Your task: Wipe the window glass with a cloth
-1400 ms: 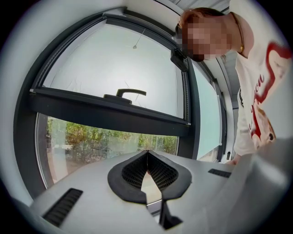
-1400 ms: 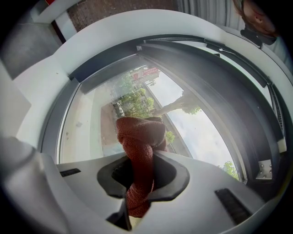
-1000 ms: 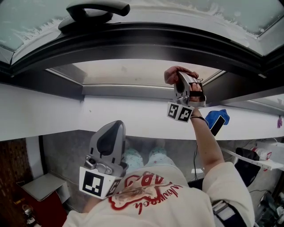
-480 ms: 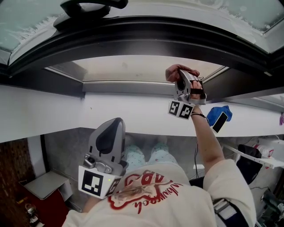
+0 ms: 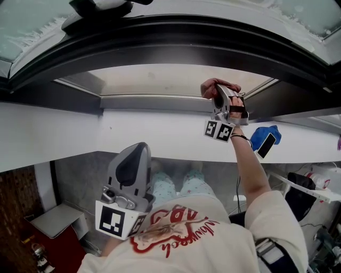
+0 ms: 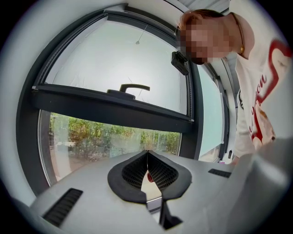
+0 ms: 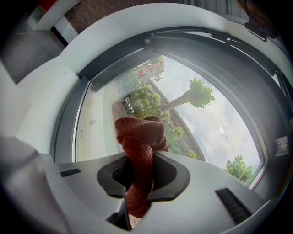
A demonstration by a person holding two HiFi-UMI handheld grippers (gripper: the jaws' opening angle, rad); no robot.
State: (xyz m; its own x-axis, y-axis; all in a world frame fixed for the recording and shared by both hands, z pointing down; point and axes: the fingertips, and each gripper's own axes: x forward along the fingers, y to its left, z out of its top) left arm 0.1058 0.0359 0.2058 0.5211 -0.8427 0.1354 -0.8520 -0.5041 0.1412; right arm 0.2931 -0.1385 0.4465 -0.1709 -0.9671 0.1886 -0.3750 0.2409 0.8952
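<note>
My right gripper [image 5: 220, 89] is shut on a bunched rust-red cloth [image 7: 139, 141], and the cloth [image 5: 214, 85] is held against the lower window glass [image 5: 160, 80] near its right end, just above the white sill [image 5: 133, 133]. In the right gripper view the glass [image 7: 192, 119] shows trees and sky behind the cloth. My left gripper [image 5: 136, 152] hangs low by the person's chest, away from the window. Its jaws [image 6: 147, 160] are shut with nothing between them.
A dark window frame [image 5: 176, 40] with a black handle [image 5: 101, 8] runs across above the glass. A blue cloth and a dark phone-like object [image 5: 265, 141] lie on the sill to the right. A red box [image 5: 48, 245] sits on the floor at lower left.
My right gripper with the cloth has shifted slightly to the right along the glass. The left gripper has stayed put.
</note>
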